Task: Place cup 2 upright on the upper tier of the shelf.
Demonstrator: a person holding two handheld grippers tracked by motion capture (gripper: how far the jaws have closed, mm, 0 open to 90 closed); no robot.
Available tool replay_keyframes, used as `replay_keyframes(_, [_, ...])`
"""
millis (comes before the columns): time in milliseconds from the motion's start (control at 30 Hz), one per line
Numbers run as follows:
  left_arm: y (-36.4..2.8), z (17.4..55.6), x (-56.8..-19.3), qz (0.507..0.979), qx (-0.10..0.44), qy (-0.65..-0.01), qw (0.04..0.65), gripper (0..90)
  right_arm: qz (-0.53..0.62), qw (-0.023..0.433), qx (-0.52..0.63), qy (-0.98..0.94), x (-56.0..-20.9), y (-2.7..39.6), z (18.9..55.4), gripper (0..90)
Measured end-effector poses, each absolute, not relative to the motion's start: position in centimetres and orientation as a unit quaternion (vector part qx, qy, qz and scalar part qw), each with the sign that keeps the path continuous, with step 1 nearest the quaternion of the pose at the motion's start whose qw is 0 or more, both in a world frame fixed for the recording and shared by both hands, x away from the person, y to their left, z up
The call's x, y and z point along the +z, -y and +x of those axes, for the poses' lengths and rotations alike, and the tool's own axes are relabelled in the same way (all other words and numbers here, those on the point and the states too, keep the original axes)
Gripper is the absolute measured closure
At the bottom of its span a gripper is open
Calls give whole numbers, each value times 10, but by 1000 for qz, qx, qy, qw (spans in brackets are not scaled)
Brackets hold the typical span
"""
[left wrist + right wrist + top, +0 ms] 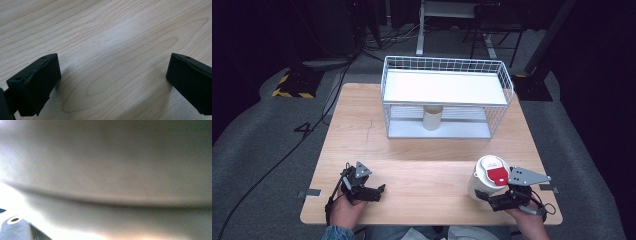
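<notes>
Light wooden table point(412, 175) mid-frame on grey carpet, dark room behind. White wire rack point(444, 97) at upper centre. Lower right: right gripper point(484, 196) clamped on white red-lidded canister point(488, 176). Lower left: left gripper point(381, 191) spread, holding nothing.

Probably a lab: dark room, floor cables point(319, 107), lone wooden table point(422, 165).

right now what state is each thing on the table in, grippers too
white canister with a red flip lid: upright near the table's front right, lid shut, at the right gripper's jaws
cylindrical container: upright on the lower level of the rack
white wire rack: upright, top shelf bare
left gripper: open over bare wood
right gripper: against the canister, grip unclear
</notes>
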State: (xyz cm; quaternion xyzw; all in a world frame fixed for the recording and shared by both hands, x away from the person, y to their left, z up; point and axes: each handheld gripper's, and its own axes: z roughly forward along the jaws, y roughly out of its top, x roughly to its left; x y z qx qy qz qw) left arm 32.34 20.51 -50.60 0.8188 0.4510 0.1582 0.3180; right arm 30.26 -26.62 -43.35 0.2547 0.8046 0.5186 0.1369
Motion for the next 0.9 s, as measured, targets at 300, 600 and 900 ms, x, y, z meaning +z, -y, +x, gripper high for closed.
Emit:
replay_keyframes(300, [-205,324,-506,819,159,-451,318,1,252,151,517,-804,-417,267,313,108])
replay_keyframes(600, [-205,325,-506,818,158,-453,317,2,252,160,517,-802,-397,268,324,108])
replay_keyframes(900, [-205,326,-506,817,161,-454,317,3,246,172,515,-803,-375,266,337,108])
